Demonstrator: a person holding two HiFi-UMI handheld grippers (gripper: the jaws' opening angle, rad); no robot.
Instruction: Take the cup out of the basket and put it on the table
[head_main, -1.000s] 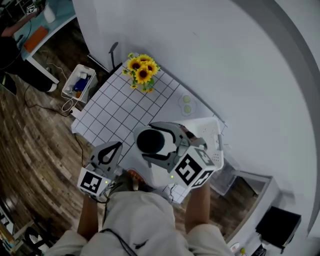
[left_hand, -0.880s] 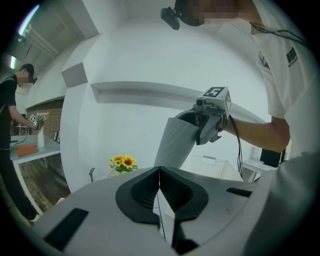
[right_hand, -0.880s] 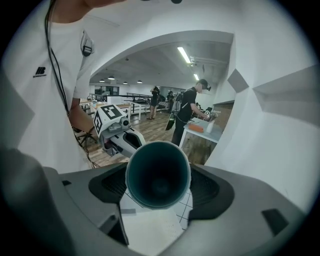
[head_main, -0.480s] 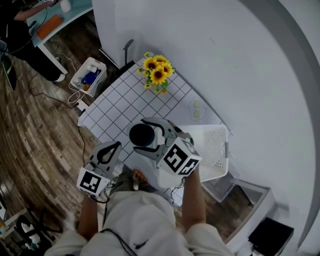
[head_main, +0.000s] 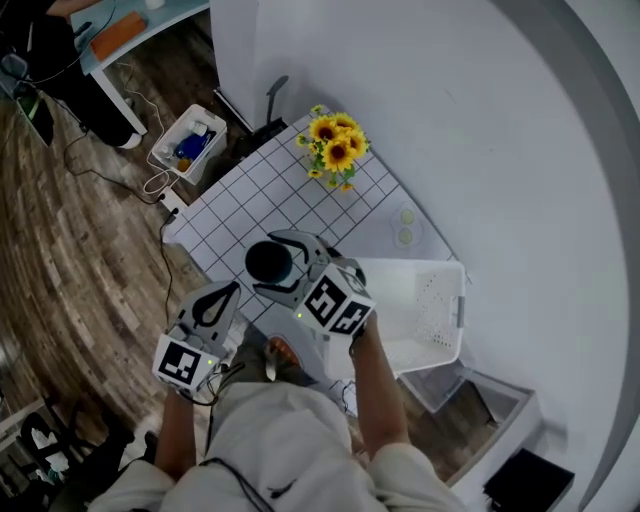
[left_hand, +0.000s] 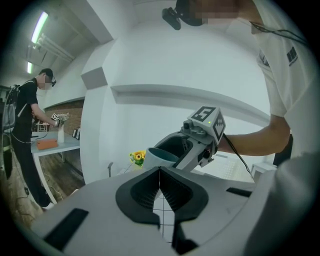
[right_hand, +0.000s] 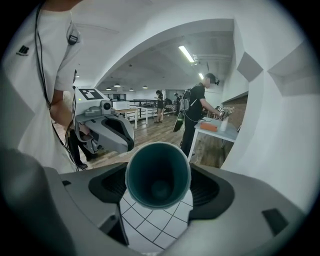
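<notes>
Over the near part of the gridded table (head_main: 240, 205), left of the white basket (head_main: 452, 300): cup (head_main: 269, 262) is out of the basket, carried in the right gripper (head_main: 272, 266). Cup look, from the right gripper view: round cup (right_hand: 158, 172), pale thin rim, deep teal inside, walls narrowing to a darker small floor; no handle in sight. From the left gripper view the cup (left_hand: 159, 157) shows a pale outer wall under a teal mouth. Head view gives only a dark round opening. Mouth faces up, and the right gripper view looks down into it. Grip: right gripper (right_hand: 159, 187) has its two dark jaws spread wide, one on each side of the cup's wall, pads pressing it, cup sitting square between them. Grid lines of the table show below the cup through the gap between the jaws. Whether the cup's base meets the table top cannot be told. Cup lies well clear of the basket's rim and well apart from the sunflowers (head_main: 336, 148) at the table's far corner. Left gripper (head_main: 231, 292) sits nearer the person, by the table's near edge, just beside the cup and not touching it; its own view shows the left gripper (left_hand: 160, 183) clenched, ribbed pads meeting on a thin line, nothing between them.
</notes>
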